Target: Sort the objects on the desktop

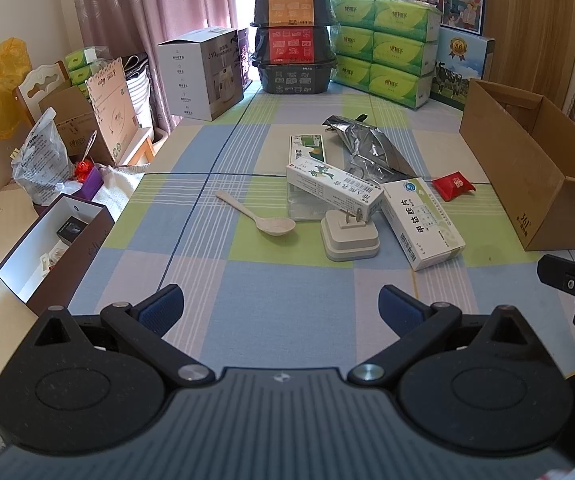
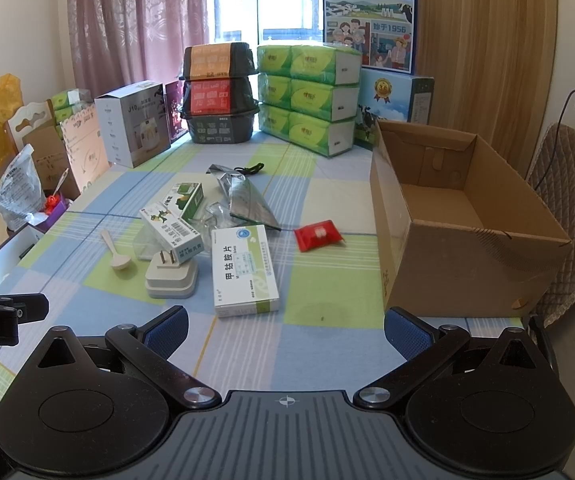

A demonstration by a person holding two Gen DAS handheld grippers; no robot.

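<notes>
- The left gripper [image 1: 281, 304] hovers low over the near part of the checked tablecloth [image 1: 247, 280], its blue-padded fingers spread wide with nothing between them.
- The right gripper [image 2: 285, 328] hangs likewise over the near edge of the table, jaws wide apart and empty; its right finger [image 2: 405, 334] lies just in front of the cardboard box [image 2: 459, 264].
- The things to be sorted lie in a loose cluster at mid-table, ahead of both grippers.
- A white medicine box [image 2: 245, 270] with green trim lies flat, nearest the right gripper.
- Just to its left a white plug adapter [image 2: 172, 278] rests on its back, prongs up.
- A long white box with a green dragon print [image 1: 333, 188] leans over a clear plastic container [image 1: 307, 204] (its near end sits just above the adapter's prongs).
- A pale spoon [image 1: 257, 214] lies on the cloth to the left of the cluster, apart from it.
- Behind these lie a green-and-white box [image 2: 185, 200] and a crumpled silver foil bag [image 2: 247, 198].
- A red sachet [image 2: 319, 236] lies alone between the cluster and the cardboard box.
- The cardboard box stands open and looks empty at the table's right side.
- Green tissue packs [image 2: 311, 98] are stacked along the far edge.
</notes>
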